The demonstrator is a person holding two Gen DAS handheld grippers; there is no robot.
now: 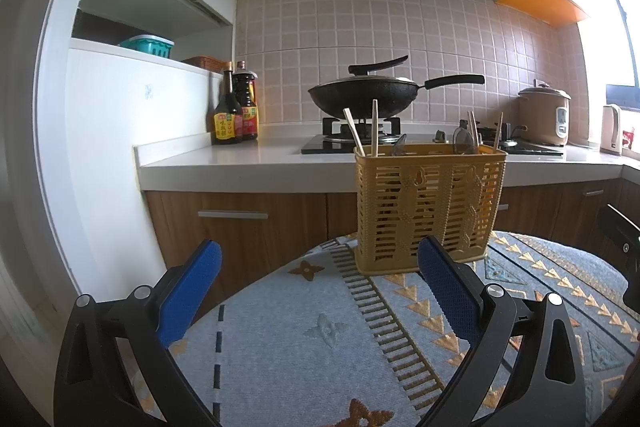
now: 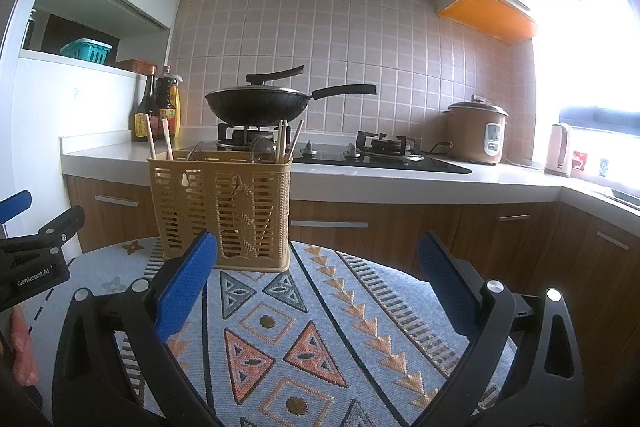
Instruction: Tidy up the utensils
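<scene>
Utensils (image 1: 464, 141) upright in slatted tan plastic caddy (image 1: 428, 207), woven patterned cloth (image 1: 304, 343), both tongs (image 1: 320, 291) (image 2: 316, 287) wide apart, empty

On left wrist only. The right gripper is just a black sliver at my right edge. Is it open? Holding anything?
Observer: The right gripper is open, with nothing between its fingers. It is aimed just right of the basket.
Operator: Any loose utensils in front of it?
Observer: None that I can see, only the patterned cloth.
Operator: The basket blocks my view of the second burner. Is there a pot on it?
Observer: No. The right burner is bare, and the wok sits on the left one.
</scene>
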